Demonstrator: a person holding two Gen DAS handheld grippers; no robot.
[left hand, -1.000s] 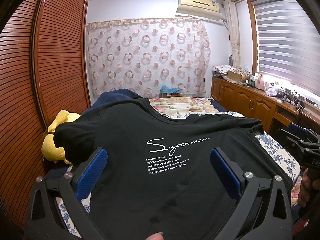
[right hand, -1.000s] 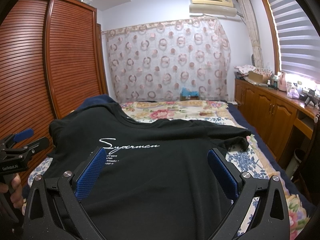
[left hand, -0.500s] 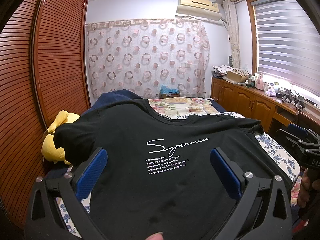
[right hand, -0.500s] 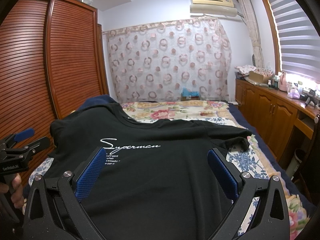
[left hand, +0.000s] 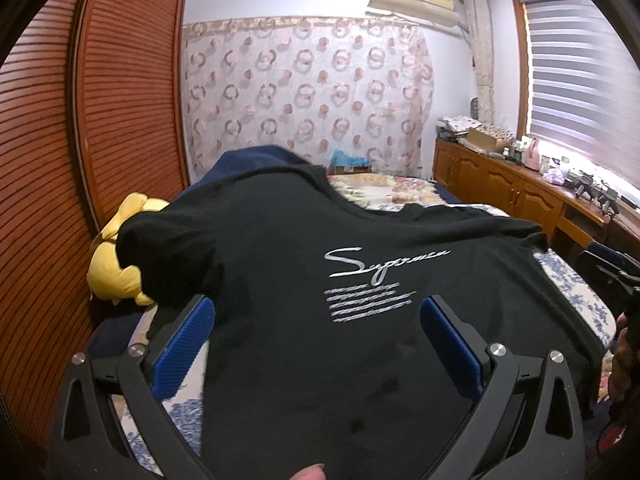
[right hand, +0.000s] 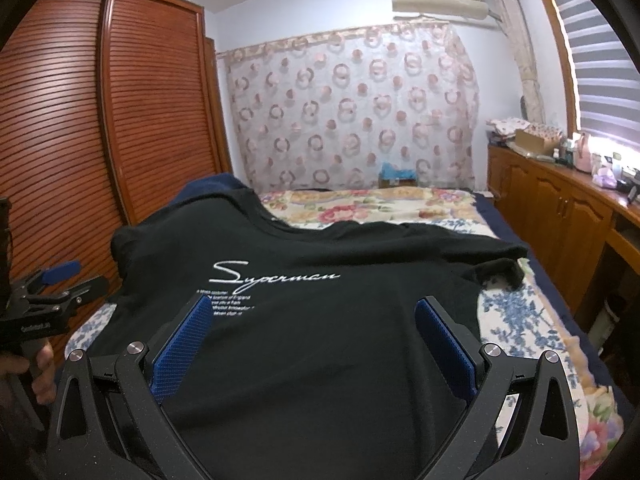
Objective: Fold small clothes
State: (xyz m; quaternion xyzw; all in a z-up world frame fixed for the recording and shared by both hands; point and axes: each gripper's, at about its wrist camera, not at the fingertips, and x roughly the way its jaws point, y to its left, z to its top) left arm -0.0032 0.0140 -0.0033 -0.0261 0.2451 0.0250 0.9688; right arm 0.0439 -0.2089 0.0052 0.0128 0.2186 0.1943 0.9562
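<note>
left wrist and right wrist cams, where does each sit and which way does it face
Left wrist: on the left gripper, open, facing along the bed over the black t-shirt; a fingertip at the bottom edge, right gripper at far right.
Right wrist: on the right gripper, open, facing the same way; left gripper and hand at far left.
Shared: t-shirt, bed, curtain, wardrobe.

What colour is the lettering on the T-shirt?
White script on the black T-shirt; the lettering shows sharpest in the right wrist view.
</note>
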